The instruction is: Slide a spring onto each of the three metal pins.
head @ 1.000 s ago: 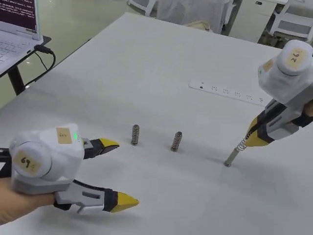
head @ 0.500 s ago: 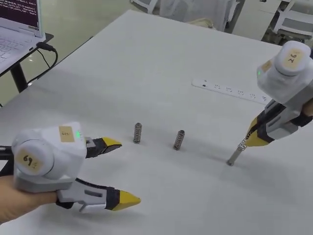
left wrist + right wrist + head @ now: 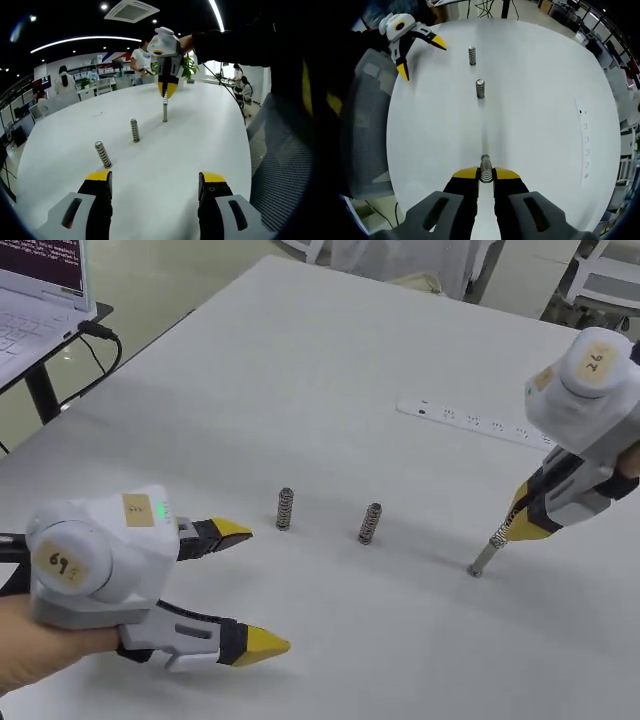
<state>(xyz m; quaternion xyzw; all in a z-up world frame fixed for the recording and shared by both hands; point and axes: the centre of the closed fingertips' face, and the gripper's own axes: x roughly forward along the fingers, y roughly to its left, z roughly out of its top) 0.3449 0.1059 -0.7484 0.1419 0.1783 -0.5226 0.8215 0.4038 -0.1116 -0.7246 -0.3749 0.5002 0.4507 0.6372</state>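
Right gripper (image 3: 524,528) is over at the right of the white table (image 3: 300,360), jaws nearly closed and pinching a spring (image 3: 498,536). That spring is around the upper end of the third pin (image 3: 481,561); bare pin shaft shows below the coil down to the tabletop. In the right gripper view the yellow tips sit either side of the coil, with the pin's top poking out just past them.

Left gripper (image 3: 261,589) is in a hand (image 3: 30,650) at the near left, jaws spread wide, nothing between them, hovering above the table and well apart from the pins.

Two more springs stand upright mid-table: left spring (image 3: 286,509) and middle spring (image 3: 370,523), side by side with a gap, each coil reaching down to the table surface with a metal tip at the top.

A white power strip (image 3: 470,423) lies farther back. A laptop (image 3: 30,290) sits on a side stand at the far left.
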